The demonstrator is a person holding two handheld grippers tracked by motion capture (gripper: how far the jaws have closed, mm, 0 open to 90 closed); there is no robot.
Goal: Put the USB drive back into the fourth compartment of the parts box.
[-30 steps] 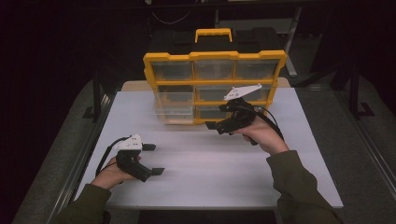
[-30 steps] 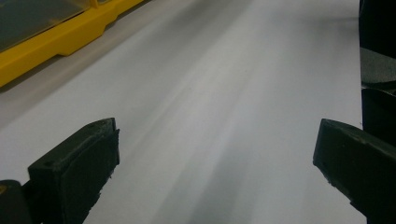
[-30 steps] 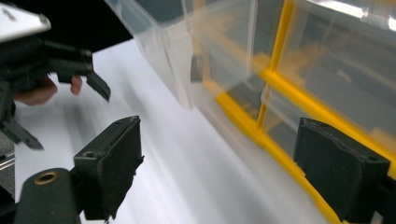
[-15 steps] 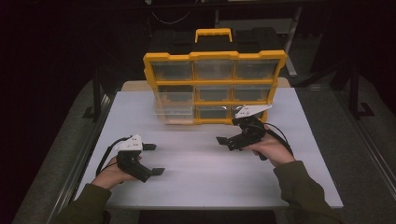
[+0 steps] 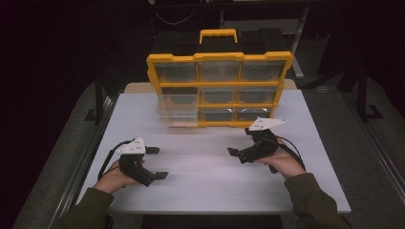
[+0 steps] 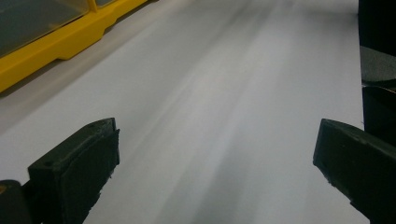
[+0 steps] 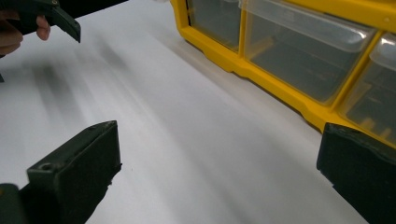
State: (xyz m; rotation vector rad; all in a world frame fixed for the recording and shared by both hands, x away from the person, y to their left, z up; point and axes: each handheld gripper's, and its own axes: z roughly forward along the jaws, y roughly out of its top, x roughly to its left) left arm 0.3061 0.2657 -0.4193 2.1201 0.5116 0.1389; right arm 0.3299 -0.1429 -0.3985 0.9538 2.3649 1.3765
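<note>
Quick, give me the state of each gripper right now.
Left gripper: open, holding nothing, jaws spread over the bare white table.
Right gripper: open, holding nothing, near the yellow drawer organizer.

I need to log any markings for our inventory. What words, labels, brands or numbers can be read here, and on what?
None can be read. The yellow drawer organizer, its clear drawers, the white table and both grippers carry no legible text; small dark specks on the right gripper's grey plate are too small to read.
</note>
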